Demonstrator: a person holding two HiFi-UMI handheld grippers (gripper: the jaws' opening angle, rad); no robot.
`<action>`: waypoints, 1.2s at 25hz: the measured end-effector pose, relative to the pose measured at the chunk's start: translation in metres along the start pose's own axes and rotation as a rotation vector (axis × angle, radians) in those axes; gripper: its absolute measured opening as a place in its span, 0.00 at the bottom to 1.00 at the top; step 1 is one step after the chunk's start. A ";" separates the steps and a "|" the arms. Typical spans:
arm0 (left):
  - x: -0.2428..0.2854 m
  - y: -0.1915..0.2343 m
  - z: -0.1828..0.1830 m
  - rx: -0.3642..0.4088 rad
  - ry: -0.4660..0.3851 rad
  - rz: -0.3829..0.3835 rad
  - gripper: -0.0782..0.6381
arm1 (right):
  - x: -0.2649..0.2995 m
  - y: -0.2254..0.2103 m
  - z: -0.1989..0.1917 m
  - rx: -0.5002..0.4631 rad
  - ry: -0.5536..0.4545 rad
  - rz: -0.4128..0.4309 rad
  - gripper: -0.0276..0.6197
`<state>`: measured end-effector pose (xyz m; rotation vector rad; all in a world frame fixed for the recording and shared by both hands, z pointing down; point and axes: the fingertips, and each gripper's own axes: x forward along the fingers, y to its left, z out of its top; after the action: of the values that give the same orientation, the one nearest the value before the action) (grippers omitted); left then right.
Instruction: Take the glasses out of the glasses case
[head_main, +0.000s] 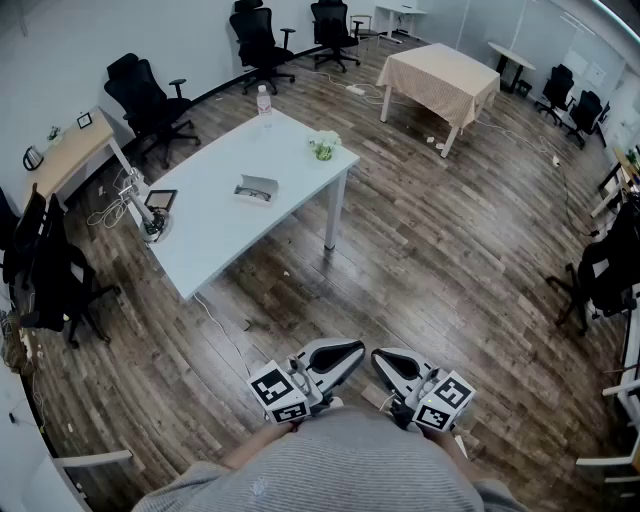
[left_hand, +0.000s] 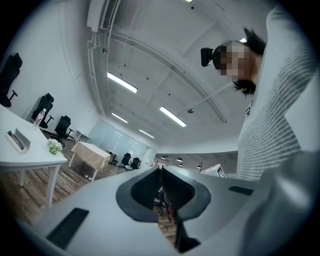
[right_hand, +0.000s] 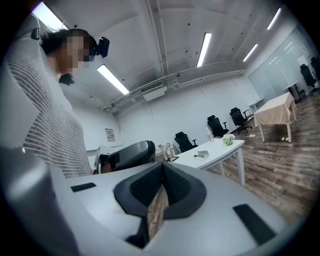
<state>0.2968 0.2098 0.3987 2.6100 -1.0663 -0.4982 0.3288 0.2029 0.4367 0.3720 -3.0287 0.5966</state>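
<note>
The glasses case (head_main: 256, 189) lies open on the white table (head_main: 210, 235), far from me across the wooden floor. It also shows small in the left gripper view as the case (left_hand: 17, 140) and in the right gripper view as the case (right_hand: 202, 155). Whether glasses lie inside it I cannot tell at this distance. My left gripper (head_main: 340, 355) and right gripper (head_main: 388, 362) are held low, close to my body, side by side. Both are shut with nothing between the jaws, as the left gripper (left_hand: 161, 170) and right gripper (right_hand: 162, 167) show in their own views.
On the table also stand a water bottle (head_main: 264, 101), a small plant (head_main: 324, 146) and a dark tablet (head_main: 160, 199). Black office chairs (head_main: 150, 100) stand behind it. A cloth-covered table (head_main: 440, 80) is at the back right, a wooden desk (head_main: 65, 155) at the left.
</note>
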 end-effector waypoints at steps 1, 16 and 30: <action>0.002 -0.001 -0.001 0.001 0.002 -0.003 0.13 | -0.002 -0.001 0.000 0.001 -0.001 -0.003 0.06; 0.014 -0.017 -0.012 0.001 0.024 -0.050 0.13 | -0.018 -0.005 0.000 0.068 -0.052 0.003 0.07; 0.007 0.019 -0.008 0.005 0.034 -0.024 0.13 | 0.016 -0.030 0.003 0.065 -0.051 -0.026 0.07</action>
<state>0.2929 0.1931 0.4118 2.6292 -1.0284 -0.4552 0.3202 0.1708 0.4467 0.4357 -3.0532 0.6955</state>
